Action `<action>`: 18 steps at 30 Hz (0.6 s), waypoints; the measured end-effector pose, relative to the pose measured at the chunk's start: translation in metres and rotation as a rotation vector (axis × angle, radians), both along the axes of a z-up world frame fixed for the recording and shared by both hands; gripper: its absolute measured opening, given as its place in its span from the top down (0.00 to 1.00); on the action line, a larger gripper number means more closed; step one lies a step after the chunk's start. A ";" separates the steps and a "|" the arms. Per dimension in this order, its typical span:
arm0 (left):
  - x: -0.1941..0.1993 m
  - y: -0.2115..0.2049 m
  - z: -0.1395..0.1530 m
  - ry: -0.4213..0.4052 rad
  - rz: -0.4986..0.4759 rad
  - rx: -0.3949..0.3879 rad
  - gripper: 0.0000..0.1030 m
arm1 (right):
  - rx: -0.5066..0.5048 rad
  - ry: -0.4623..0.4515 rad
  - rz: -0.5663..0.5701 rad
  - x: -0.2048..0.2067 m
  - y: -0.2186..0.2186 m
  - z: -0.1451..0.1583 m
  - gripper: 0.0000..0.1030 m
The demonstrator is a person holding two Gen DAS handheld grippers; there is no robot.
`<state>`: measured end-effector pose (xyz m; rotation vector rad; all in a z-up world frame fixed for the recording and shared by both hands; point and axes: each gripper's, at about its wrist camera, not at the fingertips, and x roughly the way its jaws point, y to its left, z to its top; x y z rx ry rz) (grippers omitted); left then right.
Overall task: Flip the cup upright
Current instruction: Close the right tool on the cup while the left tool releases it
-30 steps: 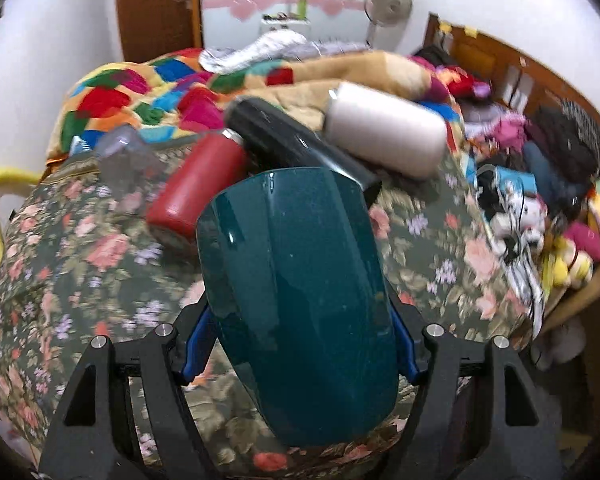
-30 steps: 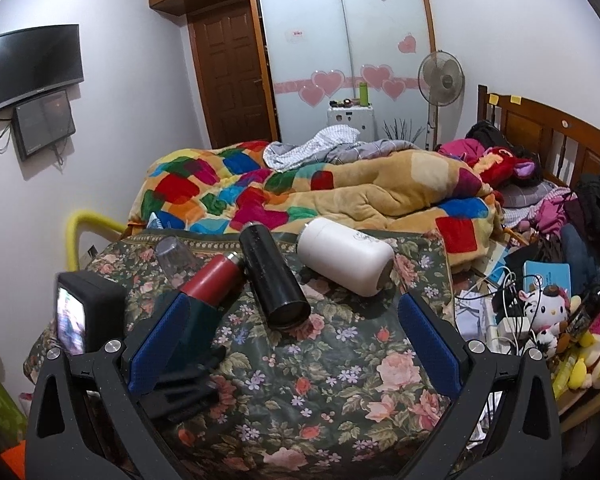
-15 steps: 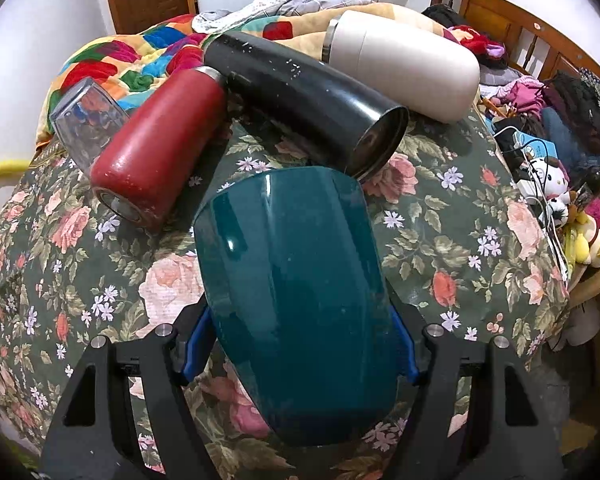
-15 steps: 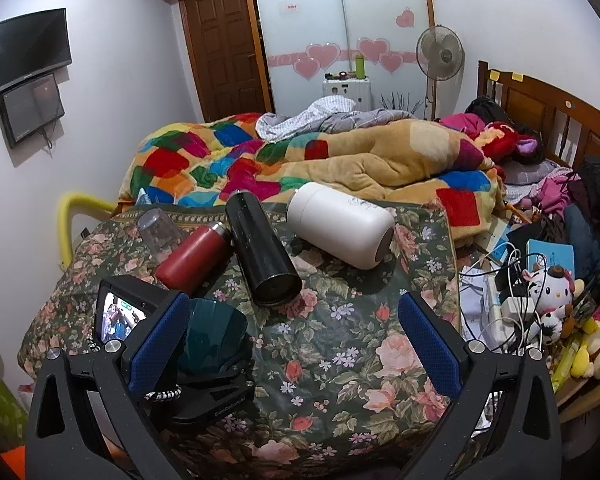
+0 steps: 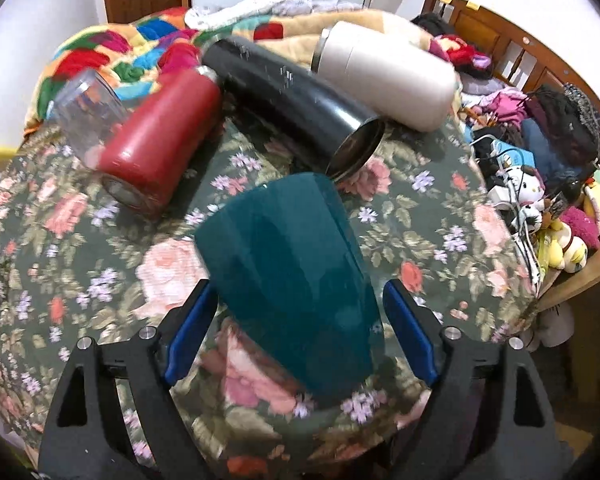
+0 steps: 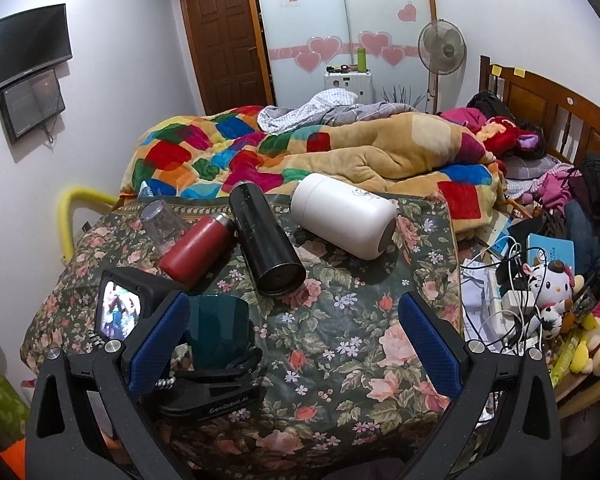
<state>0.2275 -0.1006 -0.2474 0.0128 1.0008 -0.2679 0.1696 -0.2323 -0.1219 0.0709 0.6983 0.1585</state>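
The dark teal glossy cup (image 5: 296, 280) stands tilted on the floral-cloth surface (image 5: 439, 216) between the left tool (image 5: 300, 332) fingers – these are apart, not clamping it. The right tool (image 6: 296, 344) is wide apart, holding nothing.

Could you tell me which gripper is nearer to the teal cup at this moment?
Left. The left gripper has the teal cup between its parted fingers, with gaps showing on both sides. The right gripper is open over the floral cloth, with the cup beside its left finger.

cup (image 5: 296, 280) before flasks (image 5: 296, 108), seemingly between tongs (image 5: 298, 332)
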 end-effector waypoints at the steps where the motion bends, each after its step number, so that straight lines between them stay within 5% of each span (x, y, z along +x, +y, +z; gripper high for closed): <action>1: -0.007 0.003 0.009 -0.029 -0.002 0.005 0.18 | -0.004 -0.004 0.000 -0.001 0.001 0.001 0.00; 10: -0.059 0.050 0.083 -0.285 0.091 0.153 0.08 | -0.031 0.018 0.012 0.001 0.019 -0.002 0.00; 18: -0.072 0.126 0.095 -0.318 0.274 0.166 0.05 | -0.040 0.136 0.081 0.027 0.048 -0.034 0.00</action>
